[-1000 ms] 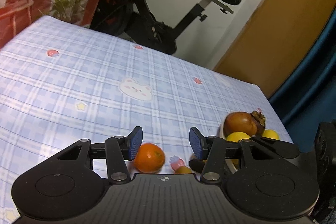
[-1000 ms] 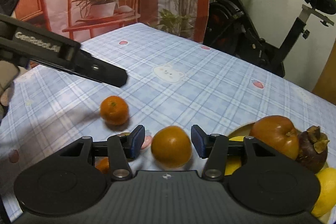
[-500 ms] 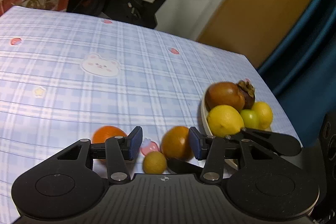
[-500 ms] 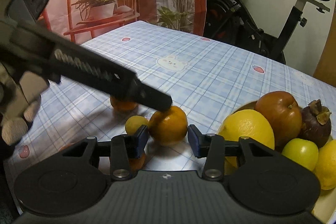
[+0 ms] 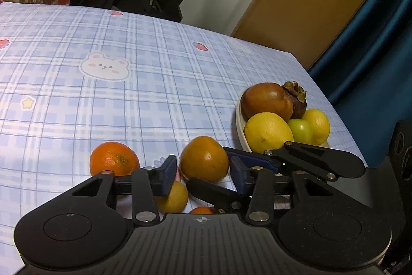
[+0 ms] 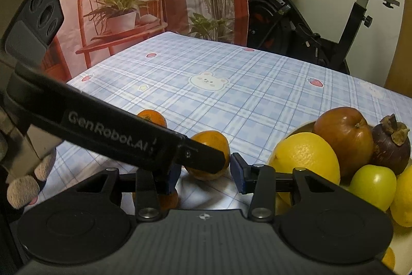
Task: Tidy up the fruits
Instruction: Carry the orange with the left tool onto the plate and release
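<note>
On the blue checked tablecloth, as seen from the left wrist, an orange is found just beyond the tips of the left gripper. The jaws have just been closing and are set narrow, with a thin gap left at either side of the fruit; no pad is seen to press on it. The same orange is flanked by the right gripper, which reaches in from the right, one finger laid against the far side and the other against the near side. A mandarin lies to the left, and a small yellow fruit is partly covered by the left finger. A bowl beside the orange is filled with a lemon and other fruit.

From the right wrist, the orange is seen between the right gripper's pads, which have lately closed and are held narrow on it. The front of the fruit is crossed by the left gripper's finger, carried by a gloved hand. The bowl is seen at the right.
</note>
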{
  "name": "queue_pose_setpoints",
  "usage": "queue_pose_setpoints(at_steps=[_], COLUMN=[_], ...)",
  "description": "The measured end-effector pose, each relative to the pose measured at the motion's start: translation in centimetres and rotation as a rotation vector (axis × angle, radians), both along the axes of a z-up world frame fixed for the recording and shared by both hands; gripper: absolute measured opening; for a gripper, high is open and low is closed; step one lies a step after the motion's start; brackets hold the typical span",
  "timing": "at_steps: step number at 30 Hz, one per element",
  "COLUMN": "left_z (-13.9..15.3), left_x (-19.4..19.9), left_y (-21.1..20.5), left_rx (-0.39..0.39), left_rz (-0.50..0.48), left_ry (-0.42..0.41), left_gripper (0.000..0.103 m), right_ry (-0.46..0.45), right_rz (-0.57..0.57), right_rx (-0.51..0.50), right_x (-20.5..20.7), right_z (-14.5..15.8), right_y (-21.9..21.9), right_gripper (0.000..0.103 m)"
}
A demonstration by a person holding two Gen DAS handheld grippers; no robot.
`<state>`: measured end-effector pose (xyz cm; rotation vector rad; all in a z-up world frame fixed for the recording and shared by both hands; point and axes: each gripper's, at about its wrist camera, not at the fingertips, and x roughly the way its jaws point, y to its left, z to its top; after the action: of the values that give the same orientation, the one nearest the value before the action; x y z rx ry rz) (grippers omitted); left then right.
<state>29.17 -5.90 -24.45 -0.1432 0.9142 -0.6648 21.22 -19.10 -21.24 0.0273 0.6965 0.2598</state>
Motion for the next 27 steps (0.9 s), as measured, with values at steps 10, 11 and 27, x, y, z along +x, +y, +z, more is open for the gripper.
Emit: queue_pose_setpoints(at_steps=[10,11,27], left_z=[1.2,1.6,5.2], left_x=[-1.4,-1.8,-7.0], left_y=[0.2,0.2,-5.9], left_rx=[-0.015,-0.019,0.044], left_rz=[0.008,0.009,-0.099], left_ry=[-0.052,-0.065,-0.215], left_gripper=[0.045,0.045,0.045], right_ry=[-0.056,-0.072,-0.227], right_rz=[-0.034,-0.037,-0.121], right_rx=[0.051,0.050,0.111], right_x=[-1.4,-1.8,-8.6], right_z=[0.7,1.0,3.2], right_y=[-0.1,-0.1,-3.9], right_gripper=[0.045,0.045,0.045])
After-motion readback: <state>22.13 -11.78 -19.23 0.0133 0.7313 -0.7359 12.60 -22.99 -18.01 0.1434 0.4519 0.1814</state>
